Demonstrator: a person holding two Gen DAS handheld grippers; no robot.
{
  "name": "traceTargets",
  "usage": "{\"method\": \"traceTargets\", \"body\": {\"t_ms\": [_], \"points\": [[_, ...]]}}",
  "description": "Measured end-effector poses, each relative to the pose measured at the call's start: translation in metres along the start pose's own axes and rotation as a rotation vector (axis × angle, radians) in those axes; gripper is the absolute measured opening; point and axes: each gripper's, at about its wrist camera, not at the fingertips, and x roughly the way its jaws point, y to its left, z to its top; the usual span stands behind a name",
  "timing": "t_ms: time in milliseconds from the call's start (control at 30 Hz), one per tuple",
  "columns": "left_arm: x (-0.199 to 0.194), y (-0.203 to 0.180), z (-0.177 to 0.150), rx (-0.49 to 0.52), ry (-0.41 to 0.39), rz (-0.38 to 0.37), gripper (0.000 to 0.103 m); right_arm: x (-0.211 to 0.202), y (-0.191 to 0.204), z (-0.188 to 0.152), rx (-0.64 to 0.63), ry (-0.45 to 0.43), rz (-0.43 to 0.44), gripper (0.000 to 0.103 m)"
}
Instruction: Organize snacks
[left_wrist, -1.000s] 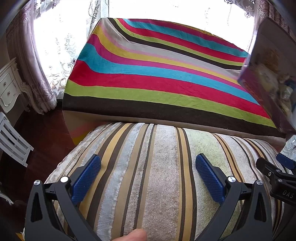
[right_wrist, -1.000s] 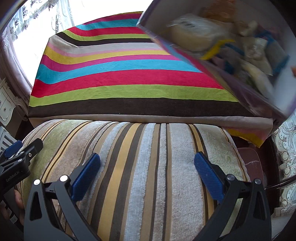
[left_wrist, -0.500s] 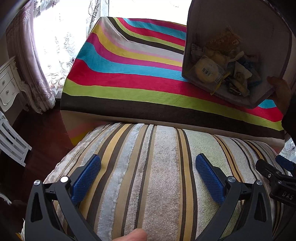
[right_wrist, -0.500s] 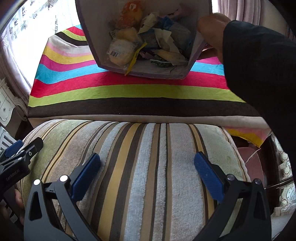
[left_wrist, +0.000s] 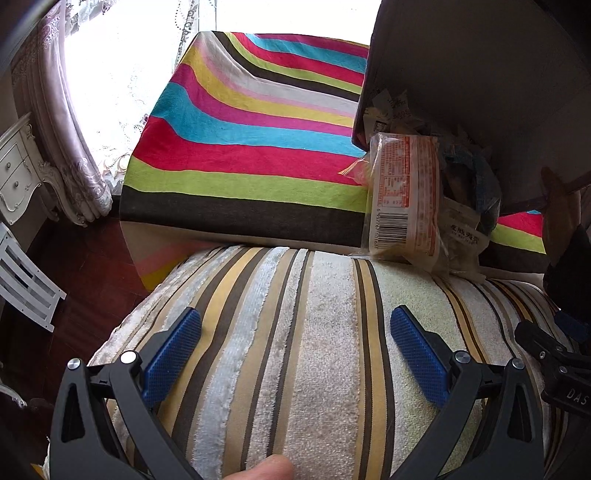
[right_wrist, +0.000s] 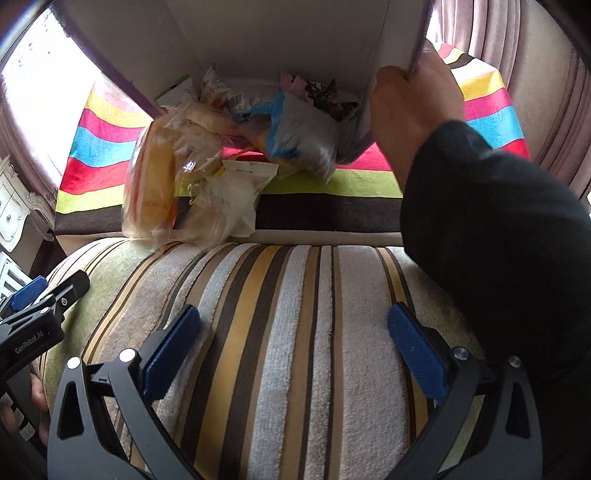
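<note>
A grey fabric storage box (left_wrist: 480, 74) (right_wrist: 258, 33) is tipped over the striped table, held by a bare hand (right_wrist: 413, 99). Several packaged snacks spill out of it: a bread pack with an orange label (left_wrist: 402, 192), a yellow cake pack (right_wrist: 155, 188), a white packet (right_wrist: 232, 199), a blue and white bag (right_wrist: 299, 136). My left gripper (left_wrist: 295, 354) is open and empty over a striped towel cushion (left_wrist: 295, 369). My right gripper (right_wrist: 293, 350) is open and empty over the same cushion (right_wrist: 295, 332), near the pile.
The table carries a bright striped cloth (left_wrist: 240, 147) beyond the cushion. A dark sleeve (right_wrist: 498, 240) reaches in from the right. A white dresser (left_wrist: 18, 173) and a white chair (left_wrist: 26, 284) stand at the left by curtains (left_wrist: 74, 129).
The box came in from the right, was tipped further over, and snacks now slide out onto the table edge. Both grippers stayed still and open.
</note>
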Motion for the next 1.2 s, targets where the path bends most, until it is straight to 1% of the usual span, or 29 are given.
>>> {"method": "traceTargets", "body": {"t_ms": [300, 467, 500, 600, 700, 833, 1200], "points": [[-0.001, -0.004, -0.001, 0.01, 0.001, 0.015, 0.099, -0.001, -0.001, 0.0, -0.001, 0.001, 0.0, 0.102], [-0.006, -0.014, -0.002, 0.059, -0.008, 0.051, 0.099, -0.001, -0.001, 0.0, -0.001, -0.001, 0.002, 0.102], [-0.007, -0.016, -0.002, 0.074, -0.01, 0.049, 0.099, -0.002, -0.002, 0.0, -0.001, -0.001, 0.004, 0.102], [-0.012, -0.022, -0.004, 0.099, -0.014, 0.0, 0.099, -0.002, -0.004, 0.001, -0.002, -0.001, 0.007, 0.102], [-0.014, -0.023, -0.006, 0.099, -0.02, -0.009, 0.099, -0.001, -0.004, 0.001, 0.0, 0.0, 0.008, 0.102], [-0.012, -0.02, -0.006, 0.087, -0.007, -0.04, 0.099, -0.001, -0.002, 0.001, -0.001, 0.0, 0.005, 0.102], [-0.006, -0.023, -0.004, 0.09, 0.007, -0.024, 0.099, -0.001, -0.002, 0.002, -0.003, 0.0, 0.005, 0.102]]}}
